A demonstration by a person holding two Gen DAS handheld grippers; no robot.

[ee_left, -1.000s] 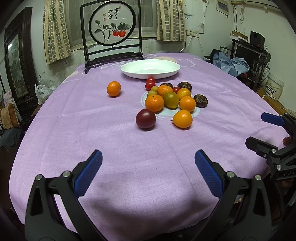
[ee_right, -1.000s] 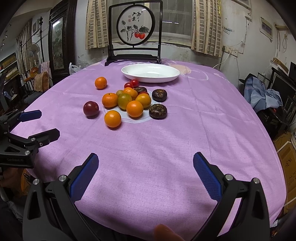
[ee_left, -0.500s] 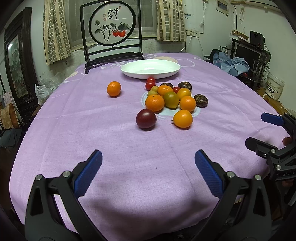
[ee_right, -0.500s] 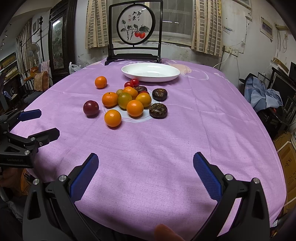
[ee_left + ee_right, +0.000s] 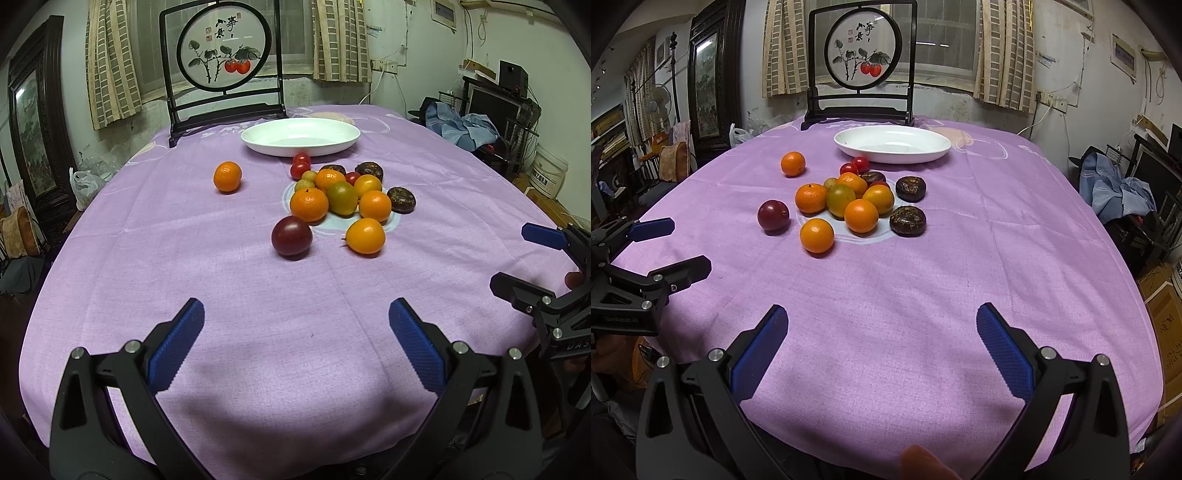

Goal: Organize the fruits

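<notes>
Left wrist view: both claws, left claw (image 5: 295, 332) and right claw (image 5: 882, 332), released above bare near bench (image 5: 258, 314); fruits (image 5: 343, 199) clustered mid-bench, white plate (image 5: 301, 137) far.

Purple tablecloth (image 5: 221, 295), white plate (image 5: 301, 146), orange and maroon fruits (image 5: 338, 201).

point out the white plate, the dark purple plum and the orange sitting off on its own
white plate (image 5: 258, 142), left wrist view, on its near-left rim
dark purple plum (image 5: 291, 236), left wrist view, on the middle of its skin
lone orange (image 5: 793, 164), right wrist view, on the centre of the fruit
</notes>
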